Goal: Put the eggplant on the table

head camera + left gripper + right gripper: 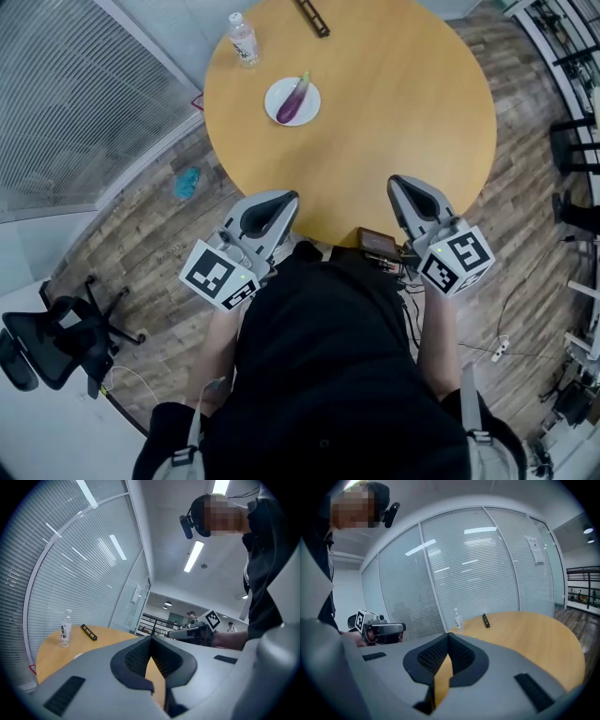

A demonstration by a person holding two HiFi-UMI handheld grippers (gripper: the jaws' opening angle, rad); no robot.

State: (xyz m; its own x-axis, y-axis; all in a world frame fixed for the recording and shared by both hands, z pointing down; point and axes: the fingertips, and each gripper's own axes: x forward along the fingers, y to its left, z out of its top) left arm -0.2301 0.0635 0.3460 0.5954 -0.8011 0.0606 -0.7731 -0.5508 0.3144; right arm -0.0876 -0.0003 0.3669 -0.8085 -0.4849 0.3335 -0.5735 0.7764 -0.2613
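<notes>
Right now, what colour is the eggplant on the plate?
Purple, with a green stem end. The eggplant lies on a white plate. The head view shows it best.

The head camera looks steeply down from above the person (328, 356) onto the bench (394, 112), the left hand-held gripper (284, 197) and the right hand-held gripper (398, 181). Each gripper camera sits close behind its own jaws, facing across the bench. All three views share the bottle (243, 39), far beyond the jaws.
</notes>
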